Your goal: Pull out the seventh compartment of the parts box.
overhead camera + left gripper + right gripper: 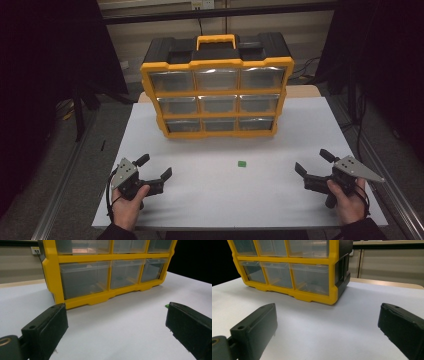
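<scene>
Nine clear drawers face us from the yellow and black cabinet (217,90), standing upright at the far middle of the white table (260,200), every drawer pushed in. Down at the near left, the left gripper (155,167) rests low over the table, jaws spread wide, holding nothing. Near right, the right gripper (312,162) mirrors it, jaws wide apart and empty too. Between them, a little nearer the right one, lies the small green piece (242,163), alone on the tabletop and untouched.
</scene>
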The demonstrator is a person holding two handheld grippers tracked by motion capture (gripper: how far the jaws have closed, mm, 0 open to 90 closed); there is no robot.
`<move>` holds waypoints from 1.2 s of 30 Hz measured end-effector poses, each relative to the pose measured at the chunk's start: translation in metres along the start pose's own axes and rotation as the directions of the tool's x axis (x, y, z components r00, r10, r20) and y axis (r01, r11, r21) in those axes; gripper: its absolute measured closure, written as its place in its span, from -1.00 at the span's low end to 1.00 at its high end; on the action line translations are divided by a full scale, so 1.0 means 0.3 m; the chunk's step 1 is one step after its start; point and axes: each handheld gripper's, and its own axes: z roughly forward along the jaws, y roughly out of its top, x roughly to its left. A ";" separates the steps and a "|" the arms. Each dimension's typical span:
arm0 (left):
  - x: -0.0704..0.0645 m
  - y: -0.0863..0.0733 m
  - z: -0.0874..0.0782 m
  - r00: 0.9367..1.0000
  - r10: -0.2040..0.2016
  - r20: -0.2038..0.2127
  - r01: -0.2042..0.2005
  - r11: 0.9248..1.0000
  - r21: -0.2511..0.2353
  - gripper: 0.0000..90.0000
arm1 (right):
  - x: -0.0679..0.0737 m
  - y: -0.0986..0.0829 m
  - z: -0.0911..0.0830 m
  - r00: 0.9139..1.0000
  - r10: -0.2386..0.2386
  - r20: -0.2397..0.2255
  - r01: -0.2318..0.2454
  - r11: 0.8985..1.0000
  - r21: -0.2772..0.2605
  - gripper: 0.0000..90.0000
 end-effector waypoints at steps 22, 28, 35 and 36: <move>-0.035 0.020 0.063 0.991 0.136 -0.009 -0.135 0.989 0.054 -0.91 | -0.008 -0.003 0.002 1.000 0.006 -0.006 -0.006 1.000 -0.003 -0.96; -0.032 0.048 0.088 0.983 0.181 -0.027 -0.179 0.983 0.039 -0.92 | -0.008 -0.004 0.005 1.000 0.004 -0.010 -0.004 1.000 0.004 -0.96; -0.023 0.072 0.130 0.973 0.223 -0.057 -0.221 0.974 0.044 -0.92 | -0.005 -0.002 0.007 1.000 0.004 -0.016 -0.004 1.000 -0.002 -0.96; -0.017 0.078 0.133 0.969 0.237 -0.068 -0.234 0.971 0.043 -0.92 | -0.004 -0.002 0.007 1.000 0.003 -0.016 -0.004 1.000 -0.002 -0.96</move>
